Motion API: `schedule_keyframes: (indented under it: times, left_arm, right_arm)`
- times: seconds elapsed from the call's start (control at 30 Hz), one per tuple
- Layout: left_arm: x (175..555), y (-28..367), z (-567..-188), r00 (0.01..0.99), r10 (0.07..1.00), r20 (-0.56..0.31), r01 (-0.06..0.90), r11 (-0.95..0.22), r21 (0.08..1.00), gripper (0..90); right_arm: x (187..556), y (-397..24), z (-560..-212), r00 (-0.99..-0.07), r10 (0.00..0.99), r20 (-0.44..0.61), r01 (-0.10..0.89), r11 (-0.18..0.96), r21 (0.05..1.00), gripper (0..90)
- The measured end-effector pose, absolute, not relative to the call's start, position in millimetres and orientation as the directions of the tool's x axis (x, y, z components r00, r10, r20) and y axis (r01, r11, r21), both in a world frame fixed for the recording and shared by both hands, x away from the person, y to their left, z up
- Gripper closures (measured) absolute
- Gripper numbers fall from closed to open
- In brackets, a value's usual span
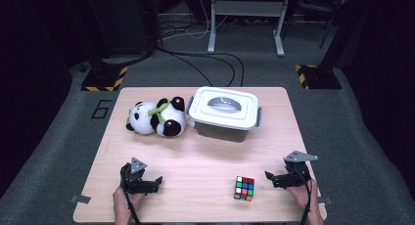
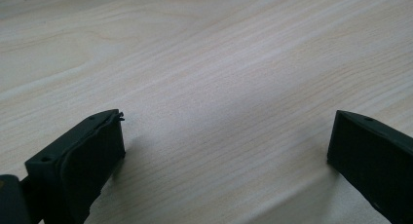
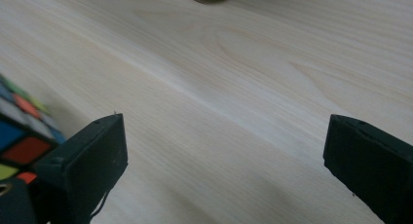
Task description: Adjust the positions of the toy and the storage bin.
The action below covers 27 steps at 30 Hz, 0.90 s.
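Puzzle cube (image 1: 244, 188) sits on the worktop (image 1: 205, 156) near its front edge, just beside the right hand-held gripper (image 1: 272, 177), whose jaws stand wide apart over bare wood. Left hand-held gripper (image 1: 155, 182) rests well apart, jaws also spread. Farther back lie a toy panda (image 1: 156, 118) and a lidded box (image 1: 225, 112), side by side

On the table (image 1: 205, 151), the plush panda (image 1: 157, 118) lay at the far side just left of the lidded bin (image 1: 224, 112), touching it, while the puzzle cube (image 1: 244, 188) sat near the front edge, between the left gripper (image 1: 155, 182) and the right gripper (image 1: 272, 178), nearer the right one.
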<state>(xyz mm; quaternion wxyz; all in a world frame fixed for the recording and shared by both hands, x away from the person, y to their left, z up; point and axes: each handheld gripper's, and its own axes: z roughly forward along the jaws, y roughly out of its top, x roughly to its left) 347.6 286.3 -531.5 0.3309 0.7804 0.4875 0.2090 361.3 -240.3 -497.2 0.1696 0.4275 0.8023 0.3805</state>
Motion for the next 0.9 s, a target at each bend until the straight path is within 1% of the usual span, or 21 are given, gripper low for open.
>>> schedule_keyframes:
  times: [0.23, 0.43, 0.67, 0.7, 0.9]
  left_arm:
    - [348, 286, -531, 0.437, 0.899, 0.004, 0.623, -0.306, 0.72, 0.0]
    - [347, 286, -531, 0.438, 0.899, 0.003, 0.625, -0.307, 0.717, 0.0]
    - [347, 285, -531, 0.428, 0.904, 0.002, 0.625, -0.298, 0.721, 0.1]
    - [347, 285, -532, 0.428, 0.904, 0.001, 0.625, -0.297, 0.722, 0.1]
    - [347, 285, -532, 0.428, 0.904, 0.001, 0.626, -0.297, 0.721, 0.1]
  right_arm:
    - [345, -227, -472, -0.657, 0.752, 0.052, 0.496, 0.379, 0.781, 0.0]
    - [334, -207, -458, -0.748, 0.662, 0.05, 0.437, 0.434, 0.787, 0.0]
    - [325, -183, -463, -0.811, 0.582, 0.062, 0.411, 0.49, 0.769, 0.0]
    - [324, -180, -464, -0.823, 0.566, 0.05, 0.393, 0.503, 0.77, 0.0]
    - [322, -168, -471, -0.852, 0.522, 0.049, 0.374, 0.539, 0.755, 0.0]
